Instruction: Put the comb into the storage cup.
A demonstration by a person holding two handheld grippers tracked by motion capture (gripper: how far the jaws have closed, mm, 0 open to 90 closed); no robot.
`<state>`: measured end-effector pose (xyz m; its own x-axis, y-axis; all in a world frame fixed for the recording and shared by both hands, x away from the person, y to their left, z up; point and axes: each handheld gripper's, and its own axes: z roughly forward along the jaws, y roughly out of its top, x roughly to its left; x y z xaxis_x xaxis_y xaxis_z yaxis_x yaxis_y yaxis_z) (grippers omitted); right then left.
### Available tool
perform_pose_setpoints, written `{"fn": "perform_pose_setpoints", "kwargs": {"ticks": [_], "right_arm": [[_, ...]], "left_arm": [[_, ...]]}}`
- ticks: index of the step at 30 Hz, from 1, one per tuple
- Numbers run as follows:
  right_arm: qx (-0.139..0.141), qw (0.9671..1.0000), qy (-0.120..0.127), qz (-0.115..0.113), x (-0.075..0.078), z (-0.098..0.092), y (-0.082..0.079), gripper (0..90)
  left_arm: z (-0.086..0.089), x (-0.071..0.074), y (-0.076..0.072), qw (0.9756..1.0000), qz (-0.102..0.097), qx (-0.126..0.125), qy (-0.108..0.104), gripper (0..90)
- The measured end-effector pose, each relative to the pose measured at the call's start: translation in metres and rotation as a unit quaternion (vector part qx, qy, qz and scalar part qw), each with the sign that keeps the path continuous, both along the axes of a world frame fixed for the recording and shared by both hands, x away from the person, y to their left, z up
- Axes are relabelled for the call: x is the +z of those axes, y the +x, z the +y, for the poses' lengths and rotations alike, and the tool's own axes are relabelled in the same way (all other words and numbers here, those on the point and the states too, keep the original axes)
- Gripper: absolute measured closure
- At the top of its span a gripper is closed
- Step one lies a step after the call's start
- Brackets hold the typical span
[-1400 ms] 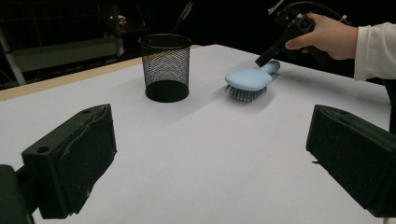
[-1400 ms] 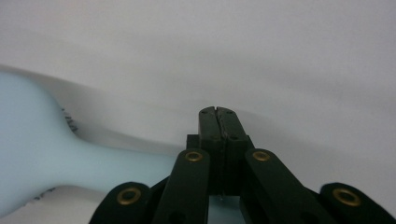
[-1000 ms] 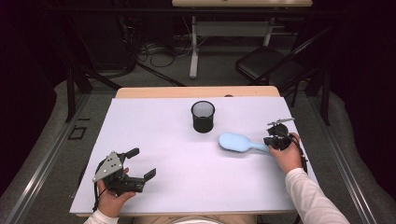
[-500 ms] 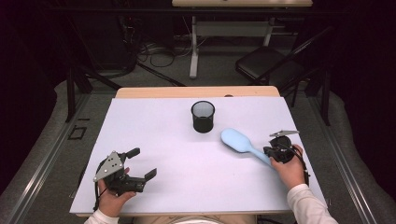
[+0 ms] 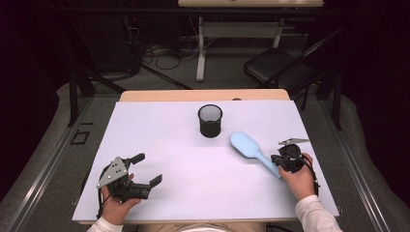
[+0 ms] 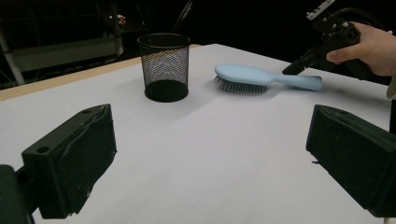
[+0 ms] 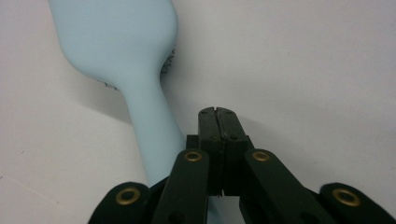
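Partly hidden: hairbrush (image 7: 122, 56) handle end under right hand-held gripper (image 7: 217, 114), jaws clenched empty beside it. Left hand-held gripper (image 5: 148, 169) released; tabletop (image 5: 164, 140).

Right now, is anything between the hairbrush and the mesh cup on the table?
Nothing visible. Bare white tabletop lies between the hairbrush and the mesh cup. The right gripper, jaws shut, sits at the handle end, away from the cup.

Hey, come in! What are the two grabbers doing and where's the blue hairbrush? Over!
Left gripper open, holding nothing. Right gripper shut, empty, beside the brush handle. Blue hairbrush bristles down on the table, right of the mesh cup. Nothing in the way.
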<state>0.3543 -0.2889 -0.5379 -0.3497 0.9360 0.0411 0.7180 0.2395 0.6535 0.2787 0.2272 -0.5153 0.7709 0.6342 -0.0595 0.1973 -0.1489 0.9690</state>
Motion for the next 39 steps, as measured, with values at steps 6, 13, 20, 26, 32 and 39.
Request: {"fn": "perform_pose_setpoints", "kwargs": {"ticks": [6, 13, 20, 26, 32, 39], "right_arm": [[-0.001, 1.0, 0.005, -0.004, 0.004, -0.003, 0.003, 87.5], [0.003, 0.9999, 0.01, -0.013, 0.012, -0.004, 0.005, 80.9], [0.011, 0.9997, 0.017, -0.011, 0.018, -0.005, 0.008, 70.1], [0.02, 0.9997, 0.013, -0.008, 0.022, -0.005, 0.008, 60.3], [0.025, 0.9996, 0.013, -0.006, 0.027, -0.006, 0.009, 52.6], [0.031, 0.9994, 0.013, -0.001, 0.032, -0.009, 0.008, 42.9]], "left_arm": [[0.0, 0.0, 0.0, 1.0, 0.001, 0.001, 0.001, 1.5], [0.0, 0.0, 0.0, 1.0, 0.002, 0.0, 0.001, 1.5], [-0.001, -0.001, 0.0, 1.0, 0.003, 0.0, 0.001, 1.5], [-0.001, -0.001, 0.0, 1.0, 0.003, -0.001, 0.001, 1.5], [-0.001, -0.001, 0.001, 1.0, 0.003, -0.001, 0.001, 1.5], [-0.001, -0.001, 0.001, 1.0, 0.003, -0.001, 0.0, 1.5]]}}
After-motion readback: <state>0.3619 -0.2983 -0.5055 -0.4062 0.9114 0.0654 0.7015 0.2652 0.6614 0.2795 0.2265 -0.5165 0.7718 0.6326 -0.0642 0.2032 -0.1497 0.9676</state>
